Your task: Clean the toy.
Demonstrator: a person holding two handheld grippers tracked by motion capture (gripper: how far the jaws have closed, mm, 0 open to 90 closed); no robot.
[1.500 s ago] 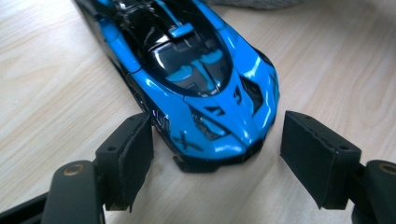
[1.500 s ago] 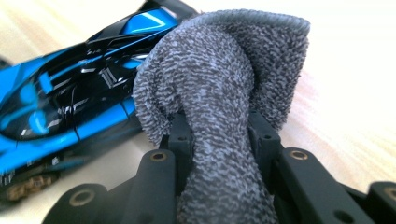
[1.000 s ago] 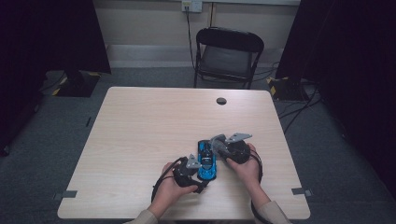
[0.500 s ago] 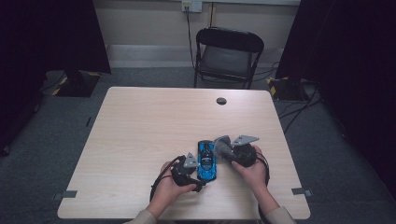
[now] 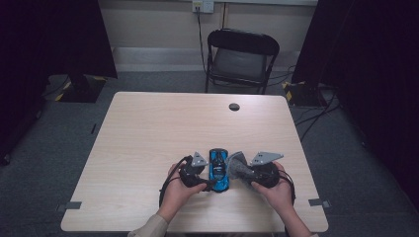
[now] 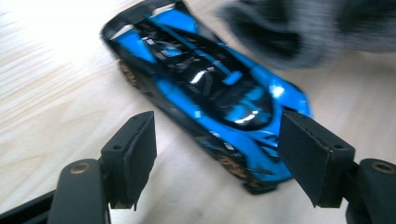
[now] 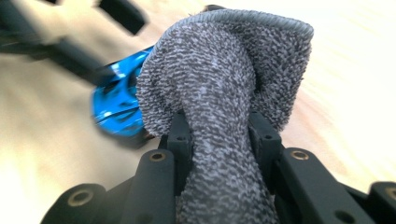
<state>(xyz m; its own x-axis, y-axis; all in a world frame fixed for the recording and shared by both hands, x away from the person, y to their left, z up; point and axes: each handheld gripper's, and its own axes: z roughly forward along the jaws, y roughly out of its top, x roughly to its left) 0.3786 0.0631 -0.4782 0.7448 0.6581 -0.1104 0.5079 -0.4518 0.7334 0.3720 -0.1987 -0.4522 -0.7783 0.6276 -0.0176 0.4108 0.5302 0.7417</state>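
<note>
Blue toy car (image 5: 218, 169) sat on the light wood table (image 5: 148, 133), near the person's edge, between the two hands. In the high view it lay lengthwise, pointing away from the person.

Left hand-held gripper (image 5: 197, 173) was just left of the car. In the left gripper view its two black jaws stood apart, one on each side of the car's near end, pads not pressing on the body; released, with the car partly between them. Left gripper point in its own view: left hand-held gripper (image 6: 219, 154). Car in that view (image 6: 210, 93) lay diagonal, gold wheels visible, dark glossy canopy on top.

Right hand-held gripper (image 5: 242, 168) was just right of the car, clenched on a grey cloth (image 5: 236, 164). Right gripper view showed the jaws pinching the cloth (image 7: 224, 107) at its middle, fabric bunched and folded over above the pads. Right hand-held gripper in own view (image 7: 219, 140). The cloth hung just beside the car (image 7: 116, 102); whether it touched the car could not be told. In the left gripper view the cloth (image 6: 289, 28) appeared blurred just past the car's far side.

A black folding chair (image 5: 242, 54) stood beyond the table's far edge. A small dark round thing (image 5: 234, 106) sat on the table near that far edge, well apart from the car.
</note>
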